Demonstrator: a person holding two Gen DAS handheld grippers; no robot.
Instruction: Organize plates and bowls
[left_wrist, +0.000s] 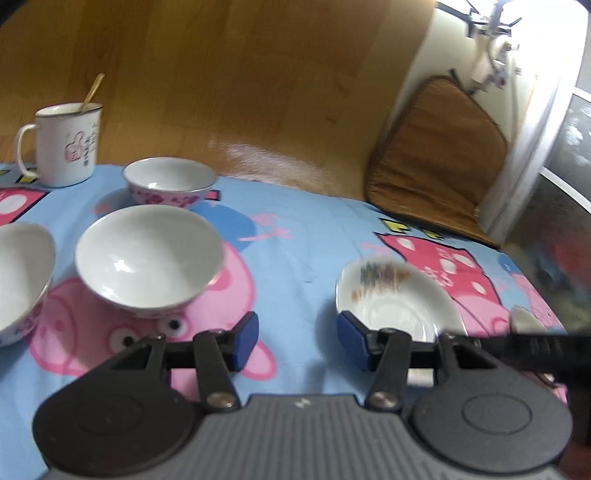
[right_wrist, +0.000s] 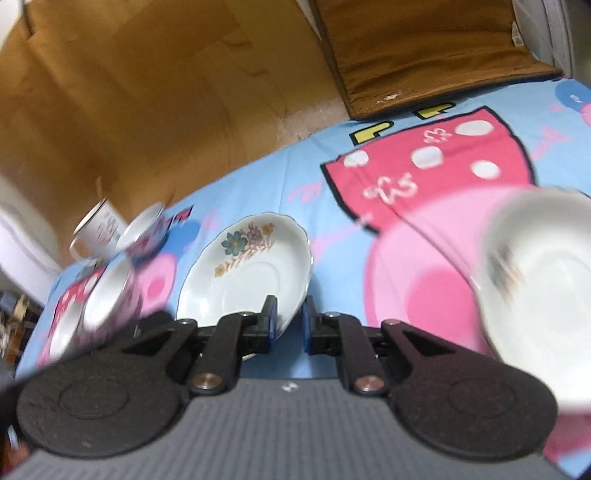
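Gripping floral plate: right tool | left tool wide, empty | mug writing unreadable

My right tongs pinch the near rim of a floral plate, its edge between the blue pads. A second plate, blurred, sits close on the tongs' right. Left of them are bowls, with a mug beyond. All rest on a cartoon-print cloth over the tabletop.
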